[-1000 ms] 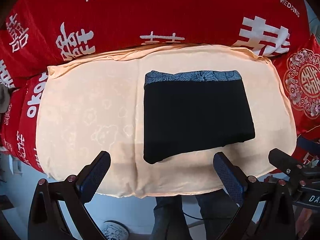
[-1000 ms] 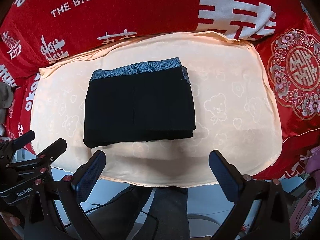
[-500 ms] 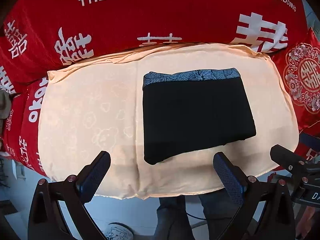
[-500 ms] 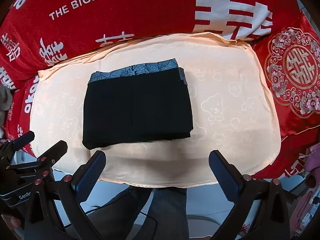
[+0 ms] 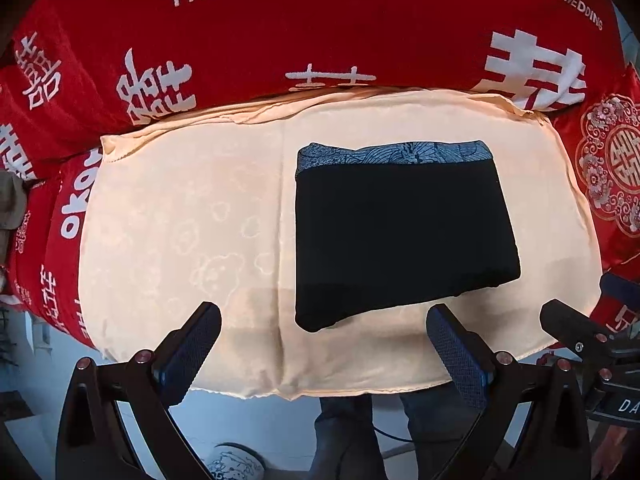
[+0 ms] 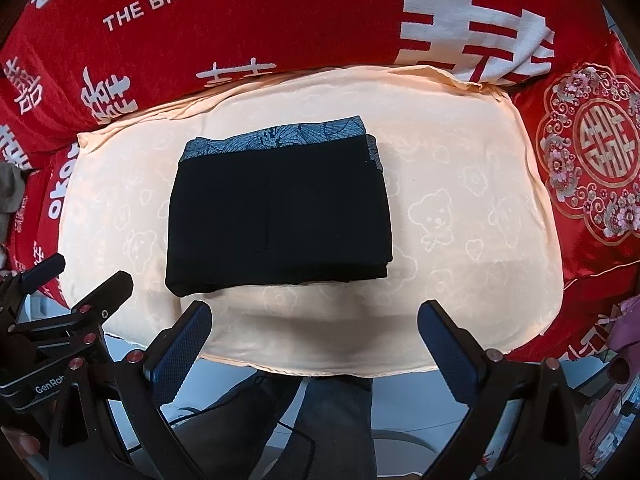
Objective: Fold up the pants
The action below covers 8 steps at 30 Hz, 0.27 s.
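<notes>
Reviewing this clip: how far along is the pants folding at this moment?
Done, by the look of it: the black pants lie as a compact rectangle on the peach cloth, patterned waistband along the far edge. Nothing is in hand: the left gripper and right gripper are both open, short of the cloth. No step appears left.

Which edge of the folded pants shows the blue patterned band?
The far edge of the folded pants, toward the red blanket, carries the patterned band. The other edges are plain black.

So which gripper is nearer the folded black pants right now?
Roughly level, the right maybe slightly nearer. The right gripper sits open off the near edge of the folded black pants; the left gripper sits open off their near-left corner.
</notes>
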{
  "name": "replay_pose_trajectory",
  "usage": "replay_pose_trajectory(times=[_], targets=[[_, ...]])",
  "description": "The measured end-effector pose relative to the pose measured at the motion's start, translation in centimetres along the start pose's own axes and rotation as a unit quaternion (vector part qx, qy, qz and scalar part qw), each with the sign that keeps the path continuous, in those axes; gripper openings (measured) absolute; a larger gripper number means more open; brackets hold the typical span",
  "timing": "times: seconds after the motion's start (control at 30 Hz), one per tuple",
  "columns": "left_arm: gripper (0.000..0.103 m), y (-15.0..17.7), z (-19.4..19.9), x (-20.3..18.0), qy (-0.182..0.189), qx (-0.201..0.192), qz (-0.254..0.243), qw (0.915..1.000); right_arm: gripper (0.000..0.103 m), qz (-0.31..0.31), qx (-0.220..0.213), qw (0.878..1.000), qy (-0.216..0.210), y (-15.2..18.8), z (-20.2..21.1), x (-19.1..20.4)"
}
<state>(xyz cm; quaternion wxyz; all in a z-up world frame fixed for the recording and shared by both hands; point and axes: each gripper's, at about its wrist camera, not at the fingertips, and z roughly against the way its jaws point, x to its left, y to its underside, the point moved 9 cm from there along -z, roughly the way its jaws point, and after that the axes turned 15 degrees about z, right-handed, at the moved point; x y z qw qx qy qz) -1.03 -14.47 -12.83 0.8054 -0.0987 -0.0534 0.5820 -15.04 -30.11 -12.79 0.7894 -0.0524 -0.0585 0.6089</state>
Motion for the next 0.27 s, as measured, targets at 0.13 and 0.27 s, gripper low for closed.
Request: replay_pose_trajectory(times=[0.13, 0.27], targets=[[0.103, -0.05, -0.08, 0.11, -0.007, -0.006, -0.003, 1.0000, 0.103, 0.003, 0.002, 1.000, 0.000, -0.13, -0.18, 0.08], [0.103, -0.13, -0.08, 0.04, -0.003, -0.004, -0.005, 1.0000, 0.103, 0.002, 0.004, 1.000, -0.002, -0.17, -0.39, 0.18]])
